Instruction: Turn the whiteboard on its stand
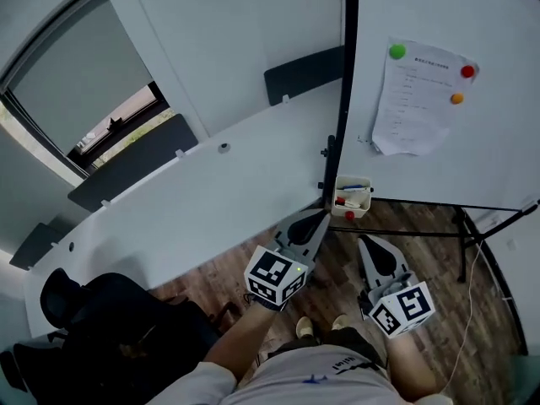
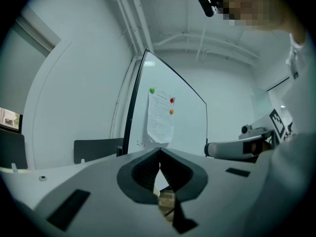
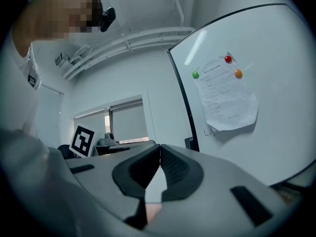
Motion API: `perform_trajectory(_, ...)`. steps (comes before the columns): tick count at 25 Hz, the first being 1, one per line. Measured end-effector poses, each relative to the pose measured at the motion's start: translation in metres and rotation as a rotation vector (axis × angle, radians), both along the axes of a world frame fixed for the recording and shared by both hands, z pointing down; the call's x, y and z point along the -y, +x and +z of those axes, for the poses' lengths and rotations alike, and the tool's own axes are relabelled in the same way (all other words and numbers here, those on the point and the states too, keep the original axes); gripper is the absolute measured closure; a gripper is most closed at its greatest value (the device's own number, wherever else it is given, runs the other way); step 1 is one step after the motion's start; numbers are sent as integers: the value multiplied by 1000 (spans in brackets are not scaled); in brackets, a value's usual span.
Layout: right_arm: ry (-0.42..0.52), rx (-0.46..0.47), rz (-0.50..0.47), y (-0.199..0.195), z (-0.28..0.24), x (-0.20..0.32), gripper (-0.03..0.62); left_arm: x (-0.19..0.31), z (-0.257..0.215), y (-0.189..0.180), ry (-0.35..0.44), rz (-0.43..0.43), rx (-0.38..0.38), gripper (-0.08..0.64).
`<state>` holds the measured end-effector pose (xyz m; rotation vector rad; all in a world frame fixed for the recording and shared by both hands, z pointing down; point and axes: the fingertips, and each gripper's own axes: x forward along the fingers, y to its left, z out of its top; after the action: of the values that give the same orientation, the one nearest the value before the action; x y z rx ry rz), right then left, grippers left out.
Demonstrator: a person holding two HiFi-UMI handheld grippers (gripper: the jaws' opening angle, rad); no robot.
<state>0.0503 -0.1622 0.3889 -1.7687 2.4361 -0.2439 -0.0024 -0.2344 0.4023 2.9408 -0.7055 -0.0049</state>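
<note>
Head view: whiteboard (image 1: 494, 142) black-edged, paper (image 1: 418, 99) under magnets (image 1: 396, 51); left hand-held gripper (image 1: 319, 219), right hand-held gripper (image 1: 369, 245) jaws together.

One whiteboard (image 1: 498, 142), one paper sheet (image 1: 418, 99), three magnets (image 1: 396, 51), one pen tray (image 1: 352, 199), one chair (image 1: 110, 310), two tools (image 1: 323, 219) (image 1: 365, 243).

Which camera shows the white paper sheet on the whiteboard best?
The right gripper view: the white paper sheet is largest there, nearly face-on. The head view shows it whole from above; the left gripper view, small and oblique.
</note>
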Motion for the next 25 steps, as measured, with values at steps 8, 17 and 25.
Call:
perform_trajectory(8,19,21,-30,24,4,55,578,53,5,27,30,26,4,546)
perform_trajectory(17,62,30,-153,47,-8,118,578,107,7,51,89,32,30,504)
perform_trajectory(25,51,56,-183,52,-2,148,578,151,26,70,104,114,97,323)
